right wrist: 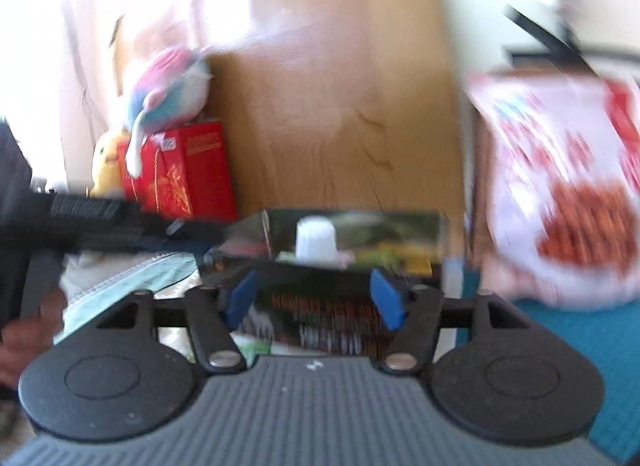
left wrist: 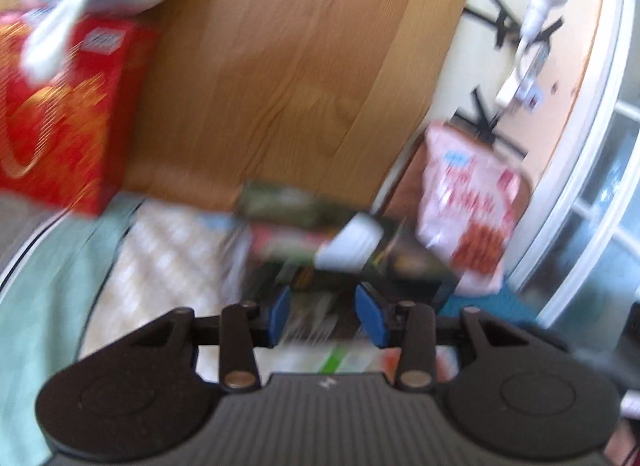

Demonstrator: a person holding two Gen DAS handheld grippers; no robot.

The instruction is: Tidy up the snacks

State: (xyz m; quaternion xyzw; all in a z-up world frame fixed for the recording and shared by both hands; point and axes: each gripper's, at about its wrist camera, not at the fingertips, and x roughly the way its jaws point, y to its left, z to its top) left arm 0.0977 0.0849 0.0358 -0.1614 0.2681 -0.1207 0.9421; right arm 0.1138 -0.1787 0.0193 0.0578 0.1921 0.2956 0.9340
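Both views are motion-blurred. My left gripper is open over a dark snack box with a white cup behind it. A pink-and-white snack bag with red sticks printed on it leans at the right. A red box stands at the left. My right gripper is open, its blue pads either side of a dark snack pack with orange lettering. The white cup, the snack bag and the red box show there too. The left gripper's body reaches in from the left.
A wooden board stands upright behind the snacks. A plush toy sits on the red box, a yellow toy beside it. A pale green cloth lies at the left, a teal surface at the right. A window is far right.
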